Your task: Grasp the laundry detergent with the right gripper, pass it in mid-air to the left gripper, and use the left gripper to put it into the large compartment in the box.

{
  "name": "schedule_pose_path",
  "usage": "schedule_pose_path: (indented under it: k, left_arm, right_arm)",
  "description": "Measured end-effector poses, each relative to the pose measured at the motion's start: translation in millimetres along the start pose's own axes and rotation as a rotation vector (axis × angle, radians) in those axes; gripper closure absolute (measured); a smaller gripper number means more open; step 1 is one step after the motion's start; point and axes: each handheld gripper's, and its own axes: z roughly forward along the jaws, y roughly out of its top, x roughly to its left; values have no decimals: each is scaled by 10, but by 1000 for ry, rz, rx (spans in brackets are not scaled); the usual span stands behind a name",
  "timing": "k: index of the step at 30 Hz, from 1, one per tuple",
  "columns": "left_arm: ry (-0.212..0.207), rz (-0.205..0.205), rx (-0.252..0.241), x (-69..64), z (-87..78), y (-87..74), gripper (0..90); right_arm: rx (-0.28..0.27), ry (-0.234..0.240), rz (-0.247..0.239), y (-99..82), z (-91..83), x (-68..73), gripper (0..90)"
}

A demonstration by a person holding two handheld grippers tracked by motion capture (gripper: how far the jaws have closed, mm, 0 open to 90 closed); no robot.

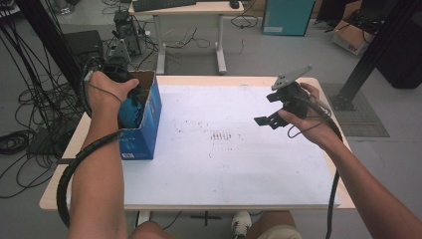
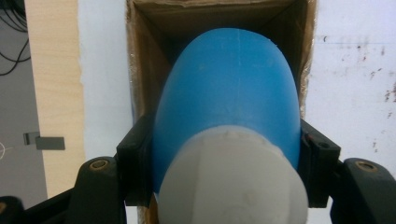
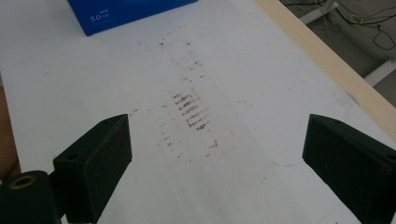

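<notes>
At the table's left edge, the left gripper point(image 2: 224, 186) clamps a blue bottle point(image 2: 229, 93) with a white cap point(image 2: 231, 182), nose-down in the open box point(image 1: 144, 122). The right gripper point(image 3: 215, 158) hovers at right, jaws wide and empty, over the white mat point(image 3: 233, 70).

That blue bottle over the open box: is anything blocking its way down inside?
Nothing visible does. The left gripper clamps the blue bottle just above the blue box, whose cardboard walls leave room on both sides. The bottle hides the box's floor.

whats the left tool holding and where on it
The left tool grips a blue bottle by its sides just below the white cap, over the open box.
</notes>
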Motion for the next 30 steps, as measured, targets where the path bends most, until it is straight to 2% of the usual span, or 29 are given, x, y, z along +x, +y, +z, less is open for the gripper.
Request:
schedule_pose_path:
  k: [12, 30]
  left_arm:
    - [-7, 7, -6, -58, 171, -2, 365]
    - [-9, 3, -6, 1, 389, -54, 365]
  right_arm:
    - [3, -4, 12, -57, -18, -30, 82]
    - [12, -5, 11, -82, -2, -44, 82]
